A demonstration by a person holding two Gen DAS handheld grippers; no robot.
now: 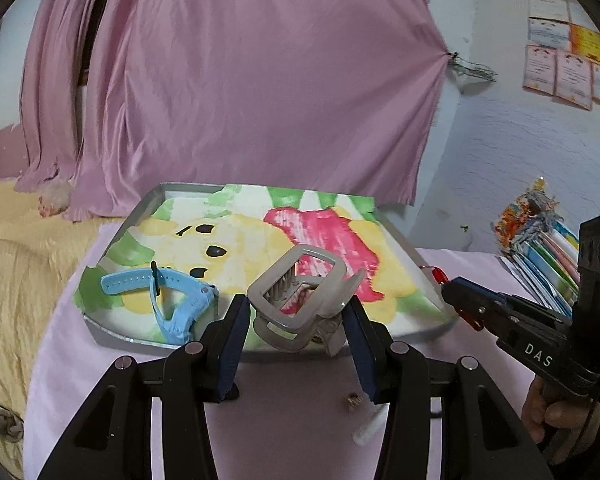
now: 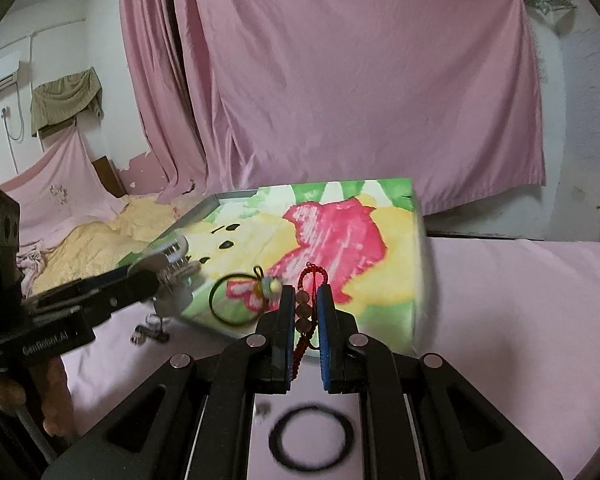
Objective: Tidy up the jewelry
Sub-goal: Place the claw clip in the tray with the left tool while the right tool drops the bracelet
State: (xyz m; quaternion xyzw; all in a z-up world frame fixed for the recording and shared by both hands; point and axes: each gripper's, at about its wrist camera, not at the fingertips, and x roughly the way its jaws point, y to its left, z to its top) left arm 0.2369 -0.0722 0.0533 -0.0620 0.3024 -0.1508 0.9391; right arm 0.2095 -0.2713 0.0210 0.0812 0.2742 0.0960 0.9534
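1. Standing beside the table, I see the left gripper (image 1: 296,320) clamped on a grey hair claw clip (image 1: 300,304), held just over the near rim of the tray (image 1: 140,208).
2. The clip looks light, stiff and slick; held across its hinged body it may twist, so I'd keep the pads low by the spring.
3. The right gripper (image 2: 303,320) pinches a red beaded cord bracelet (image 2: 305,308) at the tray's near edge.
4. That cord is limp and will dangle; gripping on the beads seems surest.
5. A blue watch strap (image 1: 168,300) lies in the tray; a black ring (image 2: 311,438) waits on the cloth.
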